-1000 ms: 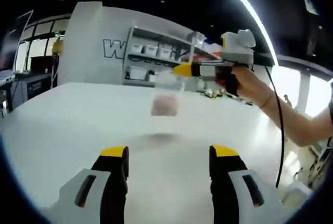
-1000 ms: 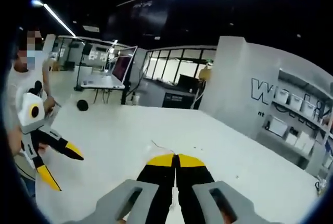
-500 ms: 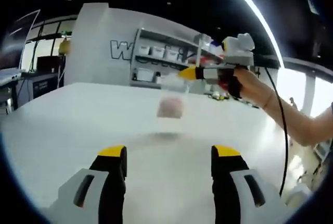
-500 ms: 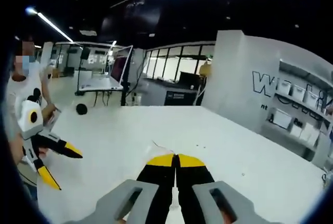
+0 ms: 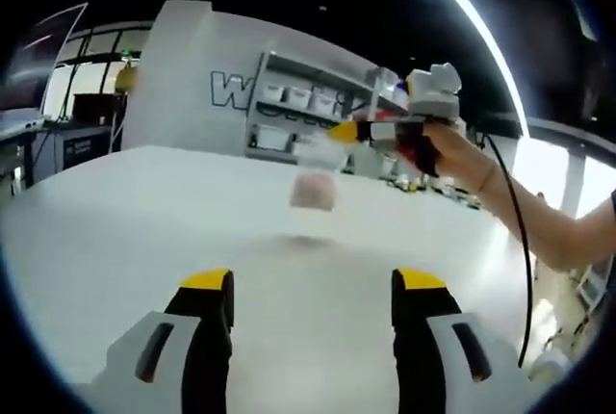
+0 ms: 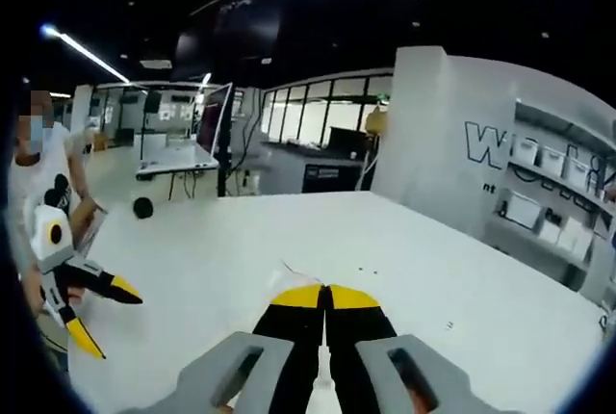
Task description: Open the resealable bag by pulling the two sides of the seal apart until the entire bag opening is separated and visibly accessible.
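R gripper [image 5: 339, 131] jaws closed on clear bag [image 5: 314, 181] top edge, bag hanging above white table [image 5: 144, 202]. L gripper [image 5: 313, 284] jaws wide apart, holding nothing, near table edge. Shelf w/ bins [image 5: 289, 101] beyond table.

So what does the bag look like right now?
The bag is clear, thin plastic with something pinkish inside near the bottom. It hangs in the air above the white table, blurry in the left gripper view. The right gripper holds it by its top edge, jaws shut. The left gripper is open, not touching it.
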### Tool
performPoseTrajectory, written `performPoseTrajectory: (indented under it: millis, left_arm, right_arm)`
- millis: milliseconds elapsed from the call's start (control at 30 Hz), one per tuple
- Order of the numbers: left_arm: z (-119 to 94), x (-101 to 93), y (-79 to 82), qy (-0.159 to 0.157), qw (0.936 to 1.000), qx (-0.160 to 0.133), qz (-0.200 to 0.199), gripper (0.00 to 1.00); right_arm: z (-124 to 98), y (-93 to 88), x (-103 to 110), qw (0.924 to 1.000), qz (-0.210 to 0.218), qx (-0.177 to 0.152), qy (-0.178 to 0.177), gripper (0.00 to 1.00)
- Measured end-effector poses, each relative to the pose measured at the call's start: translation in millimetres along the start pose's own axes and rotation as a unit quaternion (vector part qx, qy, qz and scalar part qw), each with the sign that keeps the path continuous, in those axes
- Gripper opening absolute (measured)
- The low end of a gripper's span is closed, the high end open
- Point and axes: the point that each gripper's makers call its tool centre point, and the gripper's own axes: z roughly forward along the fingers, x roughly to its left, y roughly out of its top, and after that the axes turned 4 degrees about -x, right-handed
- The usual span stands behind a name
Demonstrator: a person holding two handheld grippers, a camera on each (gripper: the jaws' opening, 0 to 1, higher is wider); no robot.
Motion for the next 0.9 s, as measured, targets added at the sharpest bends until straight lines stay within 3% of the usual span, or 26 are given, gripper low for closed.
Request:
performPoseTrajectory:
  millis: [333, 900]
  left_arm:
    - [-6, 9.1, 1.4, 0.005, 1.0, -0.002, -0.006, 0.66]
    - [-13, 16.4, -1.5, 0.004, 0.9999, 0.011, -0.002, 0.66]
  right_arm:
    - [17, 4.6, -11, 0.9999, 0.009, 0.007, 0.005, 0.0]
    - [43, -17.9, -35, 0.9986, 0.048, 0.023, 0.002, 0.0]
